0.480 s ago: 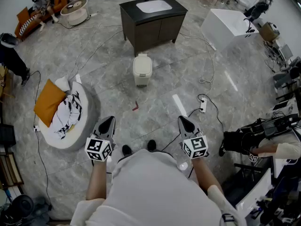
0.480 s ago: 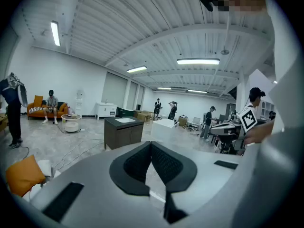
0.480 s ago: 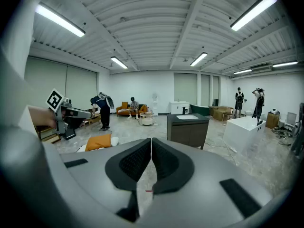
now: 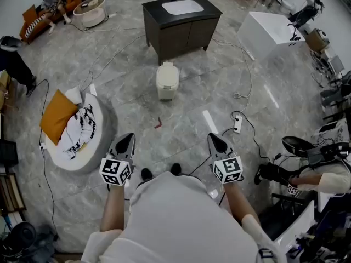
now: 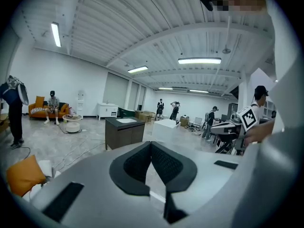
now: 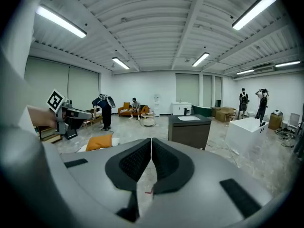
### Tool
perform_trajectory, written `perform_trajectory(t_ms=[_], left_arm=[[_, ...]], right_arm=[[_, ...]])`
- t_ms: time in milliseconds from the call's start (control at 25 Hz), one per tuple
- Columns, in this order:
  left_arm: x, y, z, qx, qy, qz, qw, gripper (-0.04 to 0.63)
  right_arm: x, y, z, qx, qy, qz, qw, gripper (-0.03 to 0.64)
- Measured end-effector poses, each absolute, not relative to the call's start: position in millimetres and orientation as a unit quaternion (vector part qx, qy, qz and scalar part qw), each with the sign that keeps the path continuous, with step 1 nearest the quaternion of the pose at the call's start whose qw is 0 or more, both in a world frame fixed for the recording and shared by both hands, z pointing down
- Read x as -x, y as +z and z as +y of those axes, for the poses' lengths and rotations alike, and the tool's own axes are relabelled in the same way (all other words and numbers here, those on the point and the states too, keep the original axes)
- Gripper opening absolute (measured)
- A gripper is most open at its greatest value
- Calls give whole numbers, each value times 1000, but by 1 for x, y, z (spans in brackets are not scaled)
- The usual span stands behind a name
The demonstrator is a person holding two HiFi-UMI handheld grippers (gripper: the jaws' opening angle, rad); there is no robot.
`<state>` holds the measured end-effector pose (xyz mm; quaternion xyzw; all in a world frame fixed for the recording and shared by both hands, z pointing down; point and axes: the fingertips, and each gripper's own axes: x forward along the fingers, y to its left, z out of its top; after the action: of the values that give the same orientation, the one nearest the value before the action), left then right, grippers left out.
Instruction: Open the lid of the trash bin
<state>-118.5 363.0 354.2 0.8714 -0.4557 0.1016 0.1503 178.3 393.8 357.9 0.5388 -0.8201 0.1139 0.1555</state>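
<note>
A small cream trash bin (image 4: 166,80) with its lid down stands on the grey floor, in front of a dark vanity cabinet (image 4: 182,26). It lies well ahead of both grippers and is hidden behind the jaws in both gripper views. My left gripper (image 4: 127,139) is held low at the left, shut and empty, its tips meeting (image 5: 151,144). My right gripper (image 4: 214,138) is level with it at the right, likewise shut on nothing (image 6: 151,140).
A round floor cushion with an orange pillow (image 4: 57,116) lies left. A red scrap (image 4: 158,124), a power strip (image 4: 237,124) and cables lie on the floor between me and the bin. A white block (image 4: 266,30) stands far right; people and chairs at the edges.
The view has shifted slightly; a seated person's dark chair at the right edge has moved. The grippers and the bin hold their places.
</note>
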Motion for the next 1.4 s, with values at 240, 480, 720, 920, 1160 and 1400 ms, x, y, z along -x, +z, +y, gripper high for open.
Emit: perform_trajectory(t_ms=[240,480,720,920,1160,1400], left_arm=[[107,356,354,-869,110,-460,143,17],[89,360,344,-866,119,-467,134,17],[70,362,335,-859,125,-480,127,17],[58,366,329,-855,127,-487,127,17],[47,367,321,-854,127,-488,128,17],[45,375,305,-855,129,-484,133,17]], right_arm=[[-189,359,378,-536,113,-822,156,33],[-205,362,364,-524,107,-830,157,33],[-223,364,352,-510,104,-839,157,34],[-236,368,342,-503,104,-844,155,34],[-246,371,329,-503,108,-844,153,33],[-243,379,313,-498,111,-845,159,34]])
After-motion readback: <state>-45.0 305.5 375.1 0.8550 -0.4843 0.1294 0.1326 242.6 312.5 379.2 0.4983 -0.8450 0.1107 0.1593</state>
